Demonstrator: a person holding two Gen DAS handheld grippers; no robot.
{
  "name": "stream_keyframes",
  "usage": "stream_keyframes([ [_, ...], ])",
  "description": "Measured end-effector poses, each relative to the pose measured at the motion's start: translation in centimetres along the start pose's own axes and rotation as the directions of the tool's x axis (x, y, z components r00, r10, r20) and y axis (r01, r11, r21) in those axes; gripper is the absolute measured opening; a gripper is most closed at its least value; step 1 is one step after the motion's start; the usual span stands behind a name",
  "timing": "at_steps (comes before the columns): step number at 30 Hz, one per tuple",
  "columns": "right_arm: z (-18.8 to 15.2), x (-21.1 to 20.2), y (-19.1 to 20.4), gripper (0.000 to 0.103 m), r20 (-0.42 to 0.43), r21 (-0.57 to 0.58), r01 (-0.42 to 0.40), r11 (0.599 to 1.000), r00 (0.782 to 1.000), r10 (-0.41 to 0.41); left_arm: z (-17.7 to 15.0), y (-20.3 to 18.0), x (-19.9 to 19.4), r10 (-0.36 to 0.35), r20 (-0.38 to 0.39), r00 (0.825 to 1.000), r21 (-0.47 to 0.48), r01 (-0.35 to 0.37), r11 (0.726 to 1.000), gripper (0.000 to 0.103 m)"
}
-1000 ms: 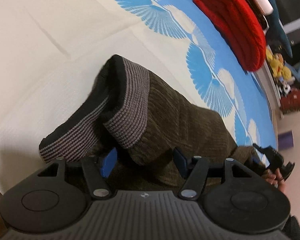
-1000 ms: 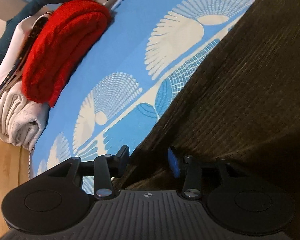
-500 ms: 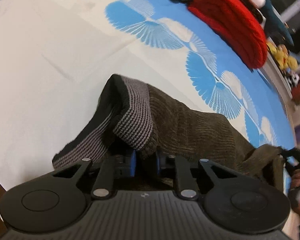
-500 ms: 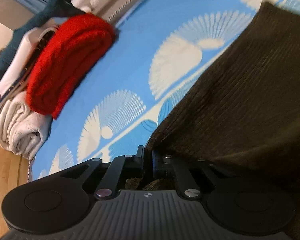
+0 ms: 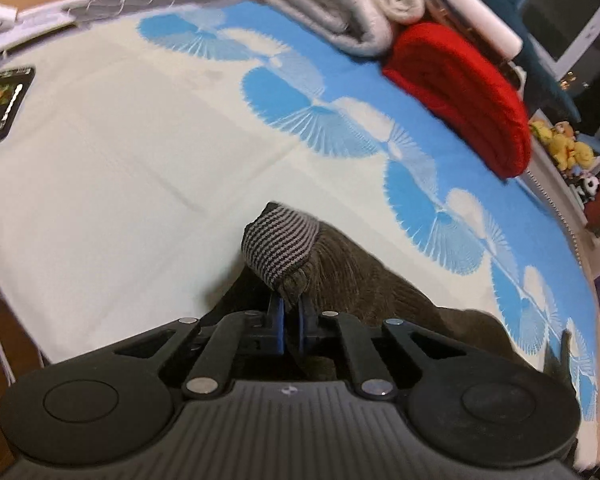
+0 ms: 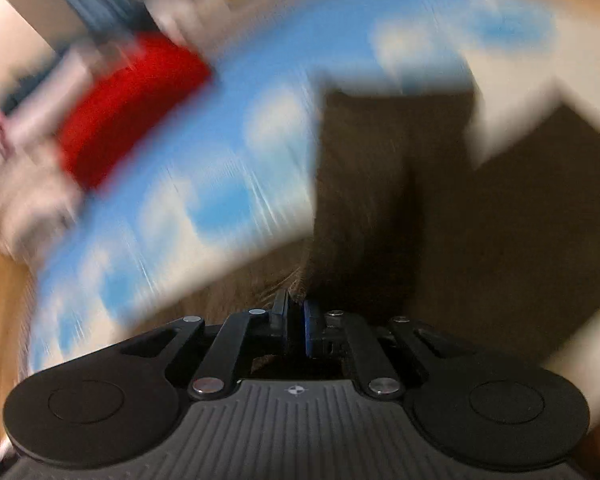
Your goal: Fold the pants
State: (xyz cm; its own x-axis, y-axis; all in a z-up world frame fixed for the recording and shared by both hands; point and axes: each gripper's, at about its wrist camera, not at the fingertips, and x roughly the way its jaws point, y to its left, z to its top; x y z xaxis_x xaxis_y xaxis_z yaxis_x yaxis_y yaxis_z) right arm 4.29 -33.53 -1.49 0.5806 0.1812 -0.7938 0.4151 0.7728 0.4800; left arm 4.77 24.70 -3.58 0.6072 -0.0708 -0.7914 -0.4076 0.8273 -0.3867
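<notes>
Left gripper [image 5: 291,312]: jaws were clenched on a fold of the pants [image 5: 364,280], the blue pads nearly touching with cloth pinched between them.
Striped cuff [image 5: 278,240]: the grey-and-black ribbed band stood bunched just above the left jaws, raised off the bedspread [image 5: 100,168].
Pants, left view: dark olive ribbed fabric trailed from the jaws toward the lower right, draped over the cream part of the bedspread (its far end ran out of view behind the gripper body).
Right gripper [image 6: 296,316]: jaws were drawn together on the brown edge of the pants [image 6: 380,184]; a thin sliver of fabric showed between them.
Pants, right view: a broad brown panel rose ahead of the jaws, with a second dark panel to its right (heavy motion blur; the exact lay of the cloth could not be told).
Bedspread: cream field with blue fan motifs, blue band along the far side.
Red knit [image 5: 460,92]: folded, lying on the blue band at the far edge, touching a stack of grey towels [image 5: 340,4] beside it.
Phone [image 5: 6,100]: lay flat on the cream area at the far left, screen lit, well apart from the pants.
Plush toys [image 5: 560,148]: yellow, beyond the bed's right edge.
</notes>
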Motion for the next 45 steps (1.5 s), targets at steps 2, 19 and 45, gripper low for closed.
stream_keyframes([
  [2, -1.7, 0.5, -1.4, 0.008, -0.078, -0.029, 0.012, 1.0, 0.997, -0.014, 0.2, 0.4, 0.3, -0.005, -0.04, 0.999, -0.033, 0.004, 0.999, 0.008],
  [19, 1.1, -1.0, -5.8, 0.033, 0.325, -0.295, 0.1, 0.95, 0.946, 0.002, -1.7, 1.3, 3.4, -0.002, -0.089, 0.996, -0.003, 0.002, 1.0, 0.049],
  [45, 5.2, 10.7, 0.6, 0.0, 0.313, -0.515, 0.472, 0.716, 0.881, -0.355, -1.8, -0.5, 5.2, 0.054, -0.055, 0.997, 0.101, -0.048, 0.994, 0.036],
])
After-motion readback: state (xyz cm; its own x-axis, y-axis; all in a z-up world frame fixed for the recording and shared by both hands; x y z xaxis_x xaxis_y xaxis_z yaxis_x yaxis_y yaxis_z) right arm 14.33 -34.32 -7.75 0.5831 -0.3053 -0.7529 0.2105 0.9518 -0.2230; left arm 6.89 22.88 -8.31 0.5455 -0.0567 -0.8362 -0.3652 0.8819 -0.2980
